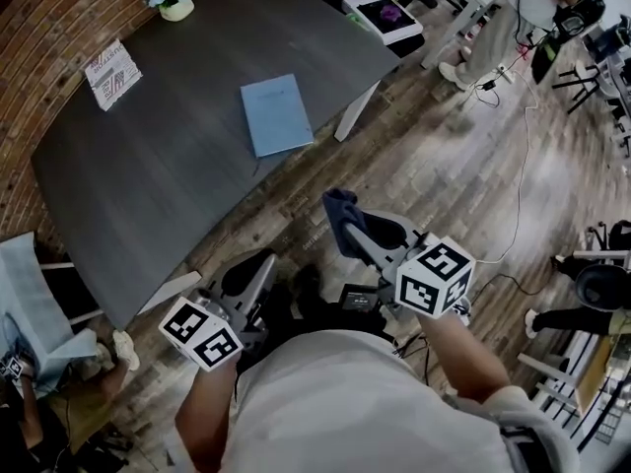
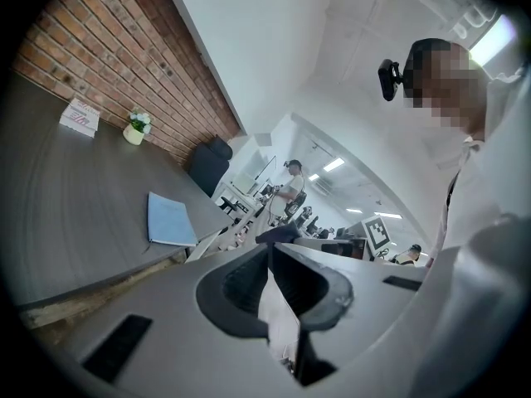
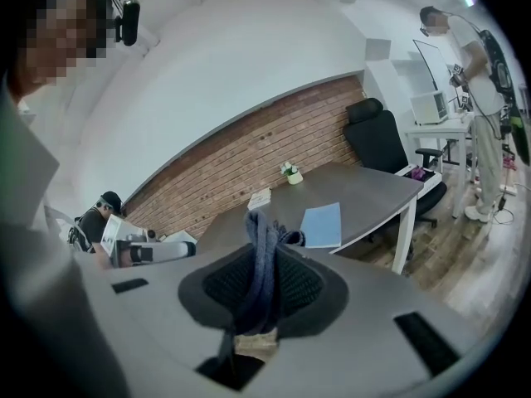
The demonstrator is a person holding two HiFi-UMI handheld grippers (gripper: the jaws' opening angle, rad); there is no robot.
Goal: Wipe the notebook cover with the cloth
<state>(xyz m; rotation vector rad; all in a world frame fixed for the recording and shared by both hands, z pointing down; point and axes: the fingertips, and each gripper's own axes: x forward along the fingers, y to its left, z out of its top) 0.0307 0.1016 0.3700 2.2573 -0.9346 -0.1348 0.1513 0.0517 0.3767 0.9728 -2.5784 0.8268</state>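
A light blue notebook [image 1: 276, 114] lies flat on the dark grey table [image 1: 148, 175], near its right edge; it also shows in the left gripper view [image 2: 170, 220] and the right gripper view [image 3: 322, 224]. My right gripper [image 1: 347, 227] is held over the floor, well short of the table, shut on a dark blue cloth [image 1: 339, 213]. The cloth [image 3: 264, 259] stands bunched between the jaws. My left gripper [image 1: 258, 266] is low at the left, beside the table's near corner, shut with nothing in it [image 2: 270, 254].
A small potted plant [image 1: 175, 3] and a printed card [image 1: 111, 74] sit at the table's far side by the brick wall. A chair holding a purple item [image 1: 386, 16] stands past the table's right end. Cables [image 1: 513, 166] cross the wooden floor. Other people stand nearby.
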